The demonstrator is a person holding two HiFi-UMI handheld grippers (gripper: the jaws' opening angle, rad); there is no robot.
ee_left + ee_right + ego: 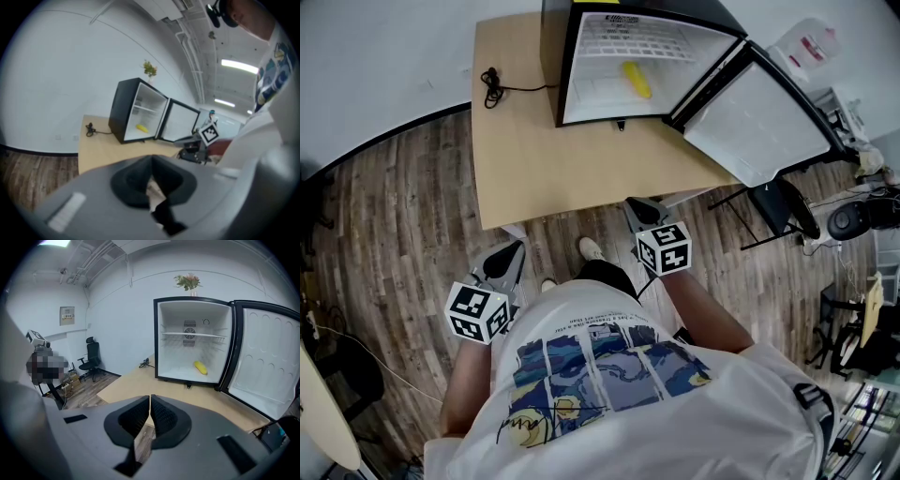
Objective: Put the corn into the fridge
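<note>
1. Pressing together with nothing between them, the right tongs (150,401) were fully closed and empty. The left tongs (152,163) likewise had their jaws meeting on nothing.
2. Each carried a cube (664,247) of black-and-white square markers.
3. Both tongs were held near the front edge of the pale wooden tabletop (534,159).
4. The corn (200,367), a small, smooth yellow cob, lay inside the fridge (159,333) on its white floor, under the wire shelf (190,335) and well apart from both tongs.
5. The fridge door (262,362) stood wide open.
6. Print along the fridge's top edge and on a wall notice (67,315) was too small to read.
</note>
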